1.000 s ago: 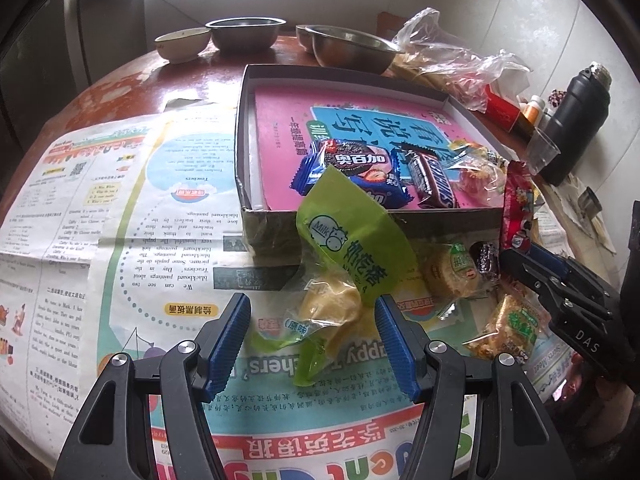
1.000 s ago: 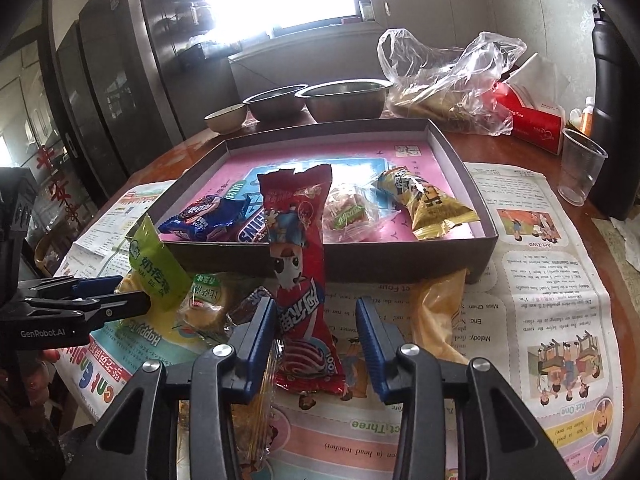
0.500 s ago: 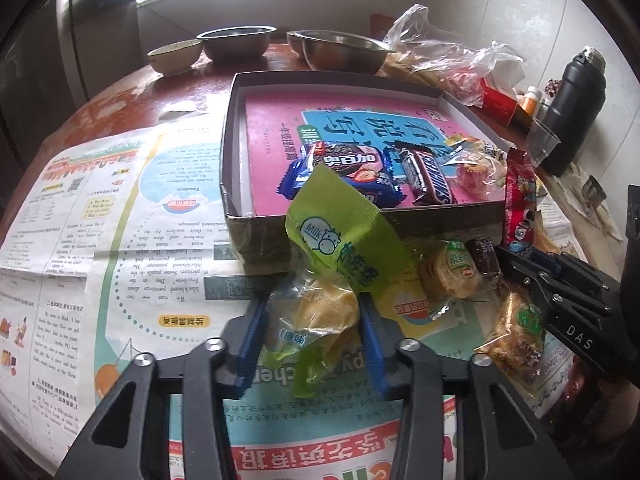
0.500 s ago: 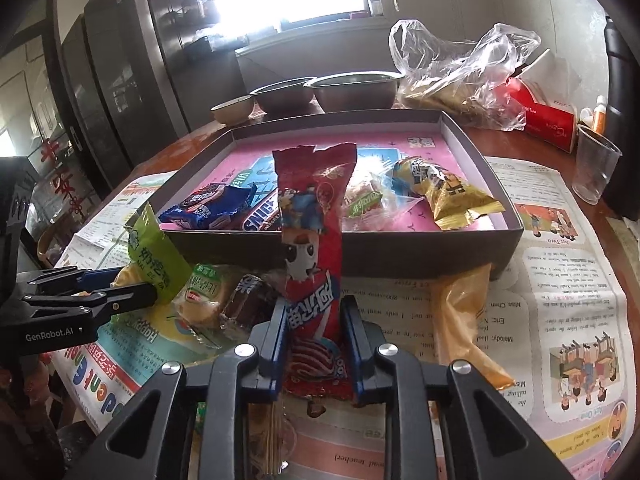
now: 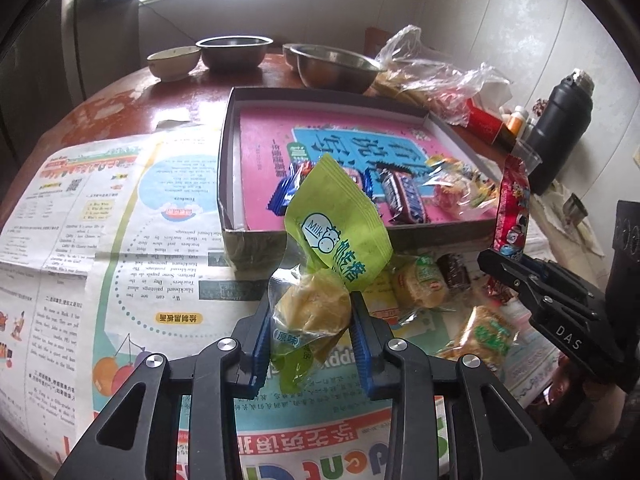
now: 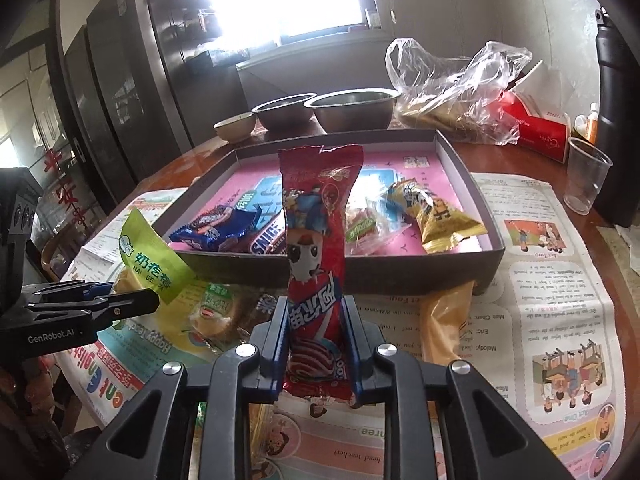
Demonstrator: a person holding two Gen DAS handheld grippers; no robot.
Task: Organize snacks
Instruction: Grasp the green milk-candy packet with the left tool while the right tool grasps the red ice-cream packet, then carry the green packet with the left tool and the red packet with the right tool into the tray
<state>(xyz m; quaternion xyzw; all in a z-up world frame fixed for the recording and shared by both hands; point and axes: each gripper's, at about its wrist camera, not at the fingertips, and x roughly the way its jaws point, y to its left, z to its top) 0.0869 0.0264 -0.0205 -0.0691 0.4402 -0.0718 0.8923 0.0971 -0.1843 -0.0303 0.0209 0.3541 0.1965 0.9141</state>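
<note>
Green cake pack (image 5: 338,232) pinched upright in left gripper (image 5: 312,332) over newspaper (image 5: 120,240) at box's (image 5: 228,200) near wall, red candy pack (image 6: 316,248) pinched upright in right gripper (image 6: 314,344), before box (image 6: 460,268) holding four snacks.

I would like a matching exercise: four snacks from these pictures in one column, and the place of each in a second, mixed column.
Things:
1. green-and-clear cake packet
2. long red snack packet
3. blue cookie packet
4. orange plastic pouch

Places:
A. inside the shallow dark cardboard box
B. on the newspaper, before the box
C. between the left gripper's fingers
D. between the right gripper's fingers

Pairs: 1-C, 2-D, 3-A, 4-B
</note>
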